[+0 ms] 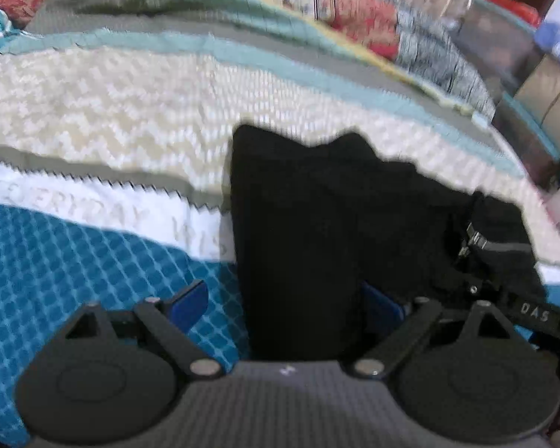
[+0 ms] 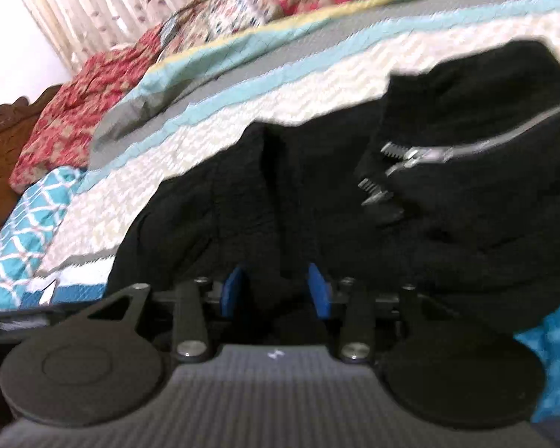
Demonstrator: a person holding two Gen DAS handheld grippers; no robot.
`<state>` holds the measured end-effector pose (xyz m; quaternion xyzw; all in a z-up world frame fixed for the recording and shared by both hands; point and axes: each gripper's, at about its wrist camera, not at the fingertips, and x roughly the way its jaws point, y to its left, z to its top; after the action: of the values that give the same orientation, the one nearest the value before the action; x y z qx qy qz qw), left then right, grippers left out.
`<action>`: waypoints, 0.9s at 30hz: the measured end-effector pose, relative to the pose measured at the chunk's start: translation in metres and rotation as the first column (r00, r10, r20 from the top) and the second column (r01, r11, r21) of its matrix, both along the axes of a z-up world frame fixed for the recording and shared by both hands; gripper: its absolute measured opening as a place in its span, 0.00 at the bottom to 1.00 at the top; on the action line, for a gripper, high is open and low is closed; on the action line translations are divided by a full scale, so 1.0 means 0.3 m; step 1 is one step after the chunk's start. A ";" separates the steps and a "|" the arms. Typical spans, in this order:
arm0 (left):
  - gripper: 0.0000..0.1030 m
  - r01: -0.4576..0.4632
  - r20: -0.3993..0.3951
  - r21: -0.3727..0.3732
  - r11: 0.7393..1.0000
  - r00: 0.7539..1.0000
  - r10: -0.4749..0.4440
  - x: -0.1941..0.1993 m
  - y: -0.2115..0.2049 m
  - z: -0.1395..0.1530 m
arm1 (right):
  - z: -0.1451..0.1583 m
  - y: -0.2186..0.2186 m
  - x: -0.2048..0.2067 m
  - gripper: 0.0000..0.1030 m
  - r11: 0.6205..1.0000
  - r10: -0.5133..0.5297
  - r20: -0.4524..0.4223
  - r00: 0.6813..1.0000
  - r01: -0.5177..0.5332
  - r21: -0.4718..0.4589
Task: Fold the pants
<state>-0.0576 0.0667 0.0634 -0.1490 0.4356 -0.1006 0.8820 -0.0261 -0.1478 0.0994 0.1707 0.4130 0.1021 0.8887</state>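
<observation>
Black pants (image 1: 317,224) lie folded in a thick pile on the striped quilt (image 1: 93,112). Their open metal zipper (image 2: 429,153) shows at the right in the right wrist view and small at the zipper (image 1: 474,240) in the left wrist view. My left gripper (image 1: 285,306) is open wide over the pile's near left edge, with one blue pad over the blue quilt and the other over the black cloth. My right gripper (image 2: 276,291) is partly open, and a fold of the pants (image 2: 280,205) lies loosely between its blue pads.
The quilt (image 2: 242,86) has cream, teal and grey bands. Red floral pillows (image 2: 63,119) and a wooden headboard (image 2: 3,138) lie at the far left, with a curtain (image 2: 93,3) behind. Shelves with boxes (image 1: 534,56) stand past the bed's right edge.
</observation>
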 end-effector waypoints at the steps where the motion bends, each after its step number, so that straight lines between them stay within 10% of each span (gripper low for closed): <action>1: 0.89 -0.015 0.021 -0.015 1.000 1.000 0.016 -0.005 0.016 0.021 | 0.015 -0.012 -0.012 0.45 1.000 -0.007 0.030 1.000 0.008 -0.009; 7: 0.80 -0.049 0.096 -0.143 0.988 0.993 0.063 0.051 0.043 0.090 | 0.117 -0.001 0.120 0.41 1.000 0.019 0.127 0.992 -0.020 0.002; 12: 0.79 0.009 0.116 -0.140 0.990 0.993 0.008 0.126 -0.034 0.052 | 0.049 0.044 0.321 0.42 0.999 0.047 -0.007 0.999 -0.047 0.026; 14: 0.79 0.024 0.095 -0.127 0.992 0.995 -0.012 0.149 -0.055 0.016 | 0.001 0.055 0.362 0.13 0.998 0.050 -0.071 0.996 -0.046 0.047; 16: 0.79 0.041 0.063 -0.111 0.993 0.997 -0.034 0.166 -0.077 -0.026 | -0.012 0.061 0.352 0.06 0.996 0.056 -0.062 0.996 -0.052 0.073; 27: 0.85 0.162 0.102 -0.044 0.986 0.982 -0.157 0.069 -0.144 -0.037 | -0.035 0.003 0.307 0.15 0.999 -0.024 -0.100 0.995 0.020 -0.044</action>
<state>-0.0370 0.0234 0.0522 -0.1312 0.3996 -0.1893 0.8873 0.0660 -0.1470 0.0890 0.1611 0.4573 0.0748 0.8714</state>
